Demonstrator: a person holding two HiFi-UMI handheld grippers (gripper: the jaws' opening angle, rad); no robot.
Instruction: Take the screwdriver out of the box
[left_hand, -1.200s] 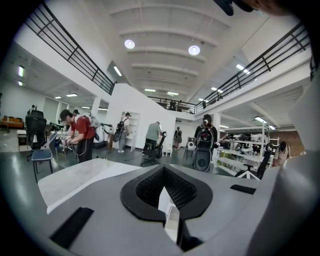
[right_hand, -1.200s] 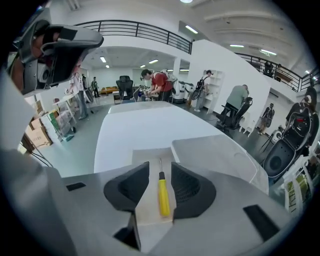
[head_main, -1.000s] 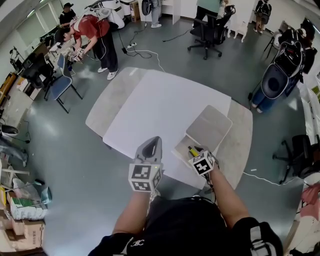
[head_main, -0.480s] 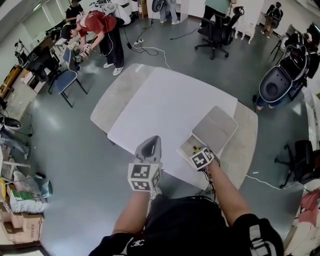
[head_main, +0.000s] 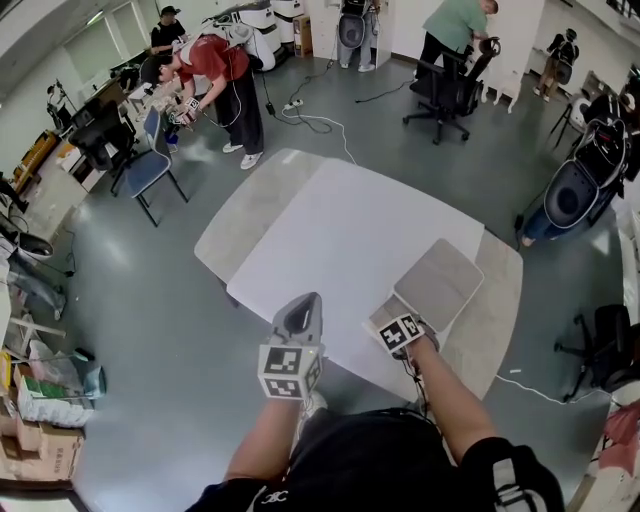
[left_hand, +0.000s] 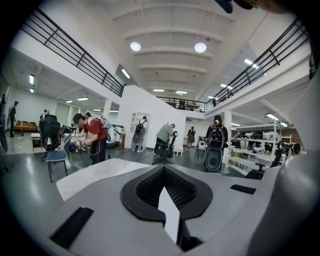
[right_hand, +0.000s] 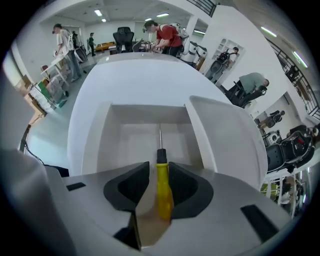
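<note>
squarely in the grip: right claw clamps yellow screwdriver over open box

the right claw (right_hand: 160, 169) is clenched on the yellow handle of the screwdriver (right_hand: 163, 192), as seen from the camera riding on it. the handle sits pinched between the two dark jaws. its black collar and thin metal shaft run straight ahead of the claw, over the pale floor of the open white box (right_hand: 106, 135). whether the tip touches that floor cannot be told. the box's lid (right_hand: 225, 135) lies folded open ahead of the claw and to its right, and the white tabletop (right_hand: 135, 75) stretches away beyond the box.

from the head camera the right claw shows mainly its marker cube, low over the near end of the box, with the lid spread out ahead of it and to the right. the left claw (head_main: 304, 302) is held well to the left of the right one, apart from the box, at the near edge of the tabletop. its own camera shows the left claw (left_hand: 164, 172) clenched with nothing between its jaws, pointing out across the hall. far ahead of both claws, past the tabletop, a person in a red top (head_main: 215, 65) bends forward.
</note>
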